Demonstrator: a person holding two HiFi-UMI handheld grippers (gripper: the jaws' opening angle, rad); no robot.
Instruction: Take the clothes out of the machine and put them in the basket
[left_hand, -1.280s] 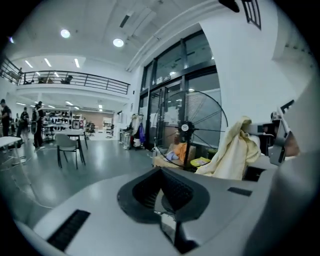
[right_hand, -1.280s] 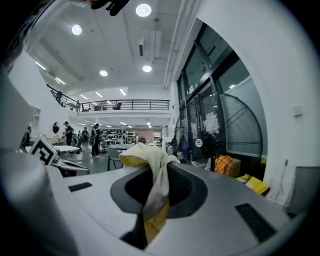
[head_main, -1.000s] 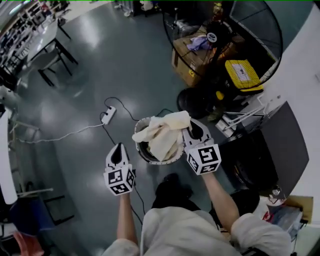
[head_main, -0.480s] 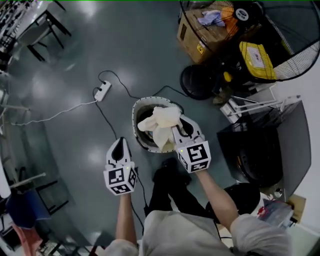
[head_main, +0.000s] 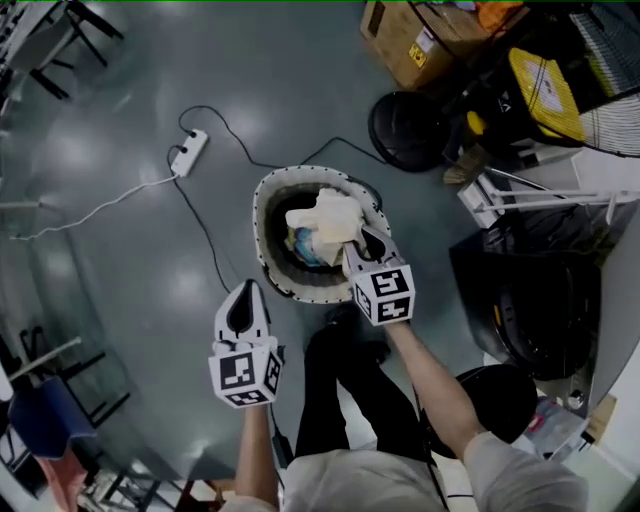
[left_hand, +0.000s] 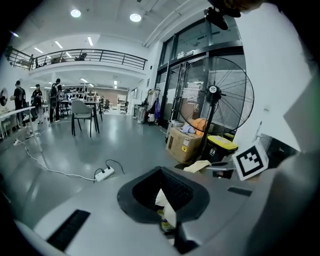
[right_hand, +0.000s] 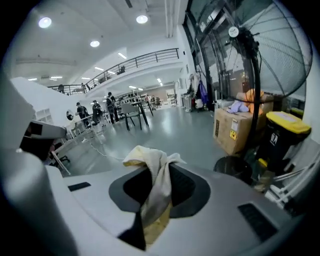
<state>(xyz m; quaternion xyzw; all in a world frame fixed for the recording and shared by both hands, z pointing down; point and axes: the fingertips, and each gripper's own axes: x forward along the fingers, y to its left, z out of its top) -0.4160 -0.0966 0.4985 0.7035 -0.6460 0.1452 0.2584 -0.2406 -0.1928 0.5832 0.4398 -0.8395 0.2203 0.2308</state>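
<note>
The left gripper (head_main: 243, 292) has its jaws drawn in to a thin slit with nothing between them. Its tip is just outside the near rim of the basket (head_main: 262, 215), which lies ahead of it and slightly to its right. The right gripper (head_main: 366, 240) reaches in over the basket's near edge, and its own view shows the jaws clamped on a cream cloth (right_hand: 150, 162). The cloth bunches up just beyond the tips and trails down between the jaws. From the head view that cloth (head_main: 325, 215) sits inside the rim, over the middle of the round basket. Just under it, on the side toward the left gripper, is a blue and yellow garment (head_main: 305, 247). Whether the cloth rests on this garment cannot be told.

Well beyond the right gripper, past the fan's round base (head_main: 410, 130), is an open cardboard box (right_hand: 231, 131). It holds a lilac cloth (right_hand: 237, 106) and something orange. Beside the box is a dark bin with a yellow lid (right_hand: 282, 122).
</note>
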